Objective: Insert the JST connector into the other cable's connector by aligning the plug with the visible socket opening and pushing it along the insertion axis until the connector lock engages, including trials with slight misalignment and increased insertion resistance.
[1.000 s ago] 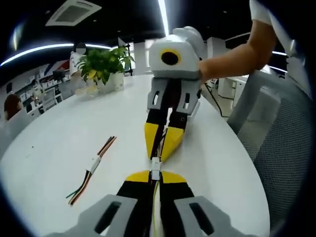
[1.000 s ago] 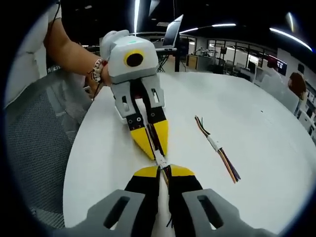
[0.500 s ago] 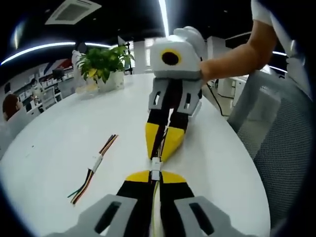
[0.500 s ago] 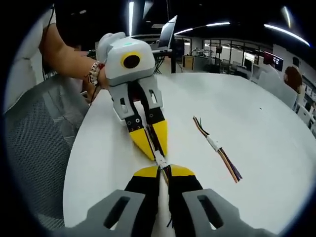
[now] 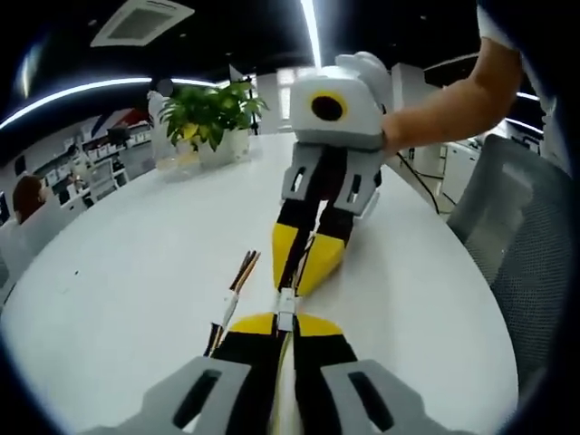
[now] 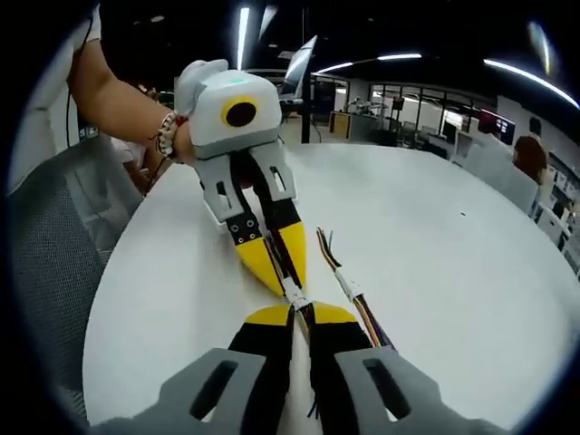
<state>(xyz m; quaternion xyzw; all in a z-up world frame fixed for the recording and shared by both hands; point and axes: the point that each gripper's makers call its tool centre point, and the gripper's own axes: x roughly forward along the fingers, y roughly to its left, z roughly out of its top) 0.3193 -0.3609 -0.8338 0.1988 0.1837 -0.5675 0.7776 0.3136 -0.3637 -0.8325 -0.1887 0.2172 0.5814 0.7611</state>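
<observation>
Meeting apparently tip-to-tip: claws (image 5: 285,317), connector (image 5: 286,300).

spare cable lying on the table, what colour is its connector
White, on the spare cable with multicoloured wires; clearest in the right gripper view.

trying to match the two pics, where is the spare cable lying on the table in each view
Left gripper view: the spare cable lies on the white table, just left of centre, beside the left gripper.
Right gripper view: the spare cable lies just right of centre, beside the right gripper.
Shared landmark: the white mated connector between the two grippers' yellow tips.
</observation>
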